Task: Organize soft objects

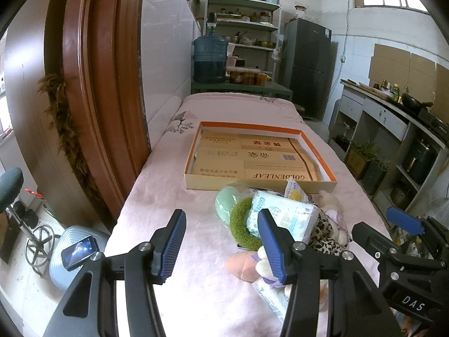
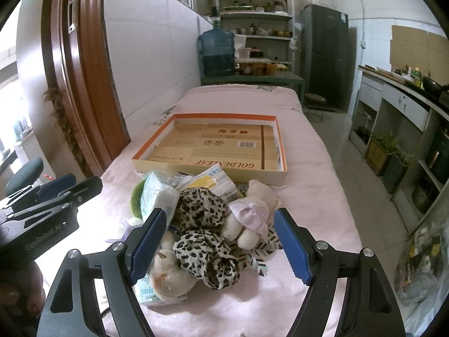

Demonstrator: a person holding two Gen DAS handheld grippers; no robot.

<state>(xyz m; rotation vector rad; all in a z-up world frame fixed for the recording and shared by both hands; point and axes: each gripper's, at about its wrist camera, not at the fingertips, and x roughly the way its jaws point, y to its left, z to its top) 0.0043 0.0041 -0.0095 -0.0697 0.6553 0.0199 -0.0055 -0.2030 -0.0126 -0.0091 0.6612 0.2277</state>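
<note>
A heap of soft things lies on the pink-covered table (image 1: 174, 185), in front of a shallow cardboard box with an orange rim (image 1: 252, 125) (image 2: 224, 116). The heap holds a mint-green pad (image 1: 226, 202), a fuzzy green ring (image 1: 241, 224), a tissue pack (image 1: 283, 216) (image 2: 157, 196), a leopard-print cloth (image 2: 202, 210), a pale plush bear in a lilac dress (image 2: 252, 216) and a beige plush (image 2: 168, 272). My left gripper (image 1: 221, 241) is open over bare cloth, left of the heap. My right gripper (image 2: 221, 243) is open, with the leopard cloth and bear showing between its jaws.
Flattened cartons line the box's floor. A wooden door (image 1: 92, 84) stands to the left, with a phone on a pale stool (image 1: 80, 251) below it. Beyond the table are a water jug (image 1: 209, 59), shelves and a dark fridge (image 1: 308, 67). A kitchen counter (image 1: 393, 106) runs along the right.
</note>
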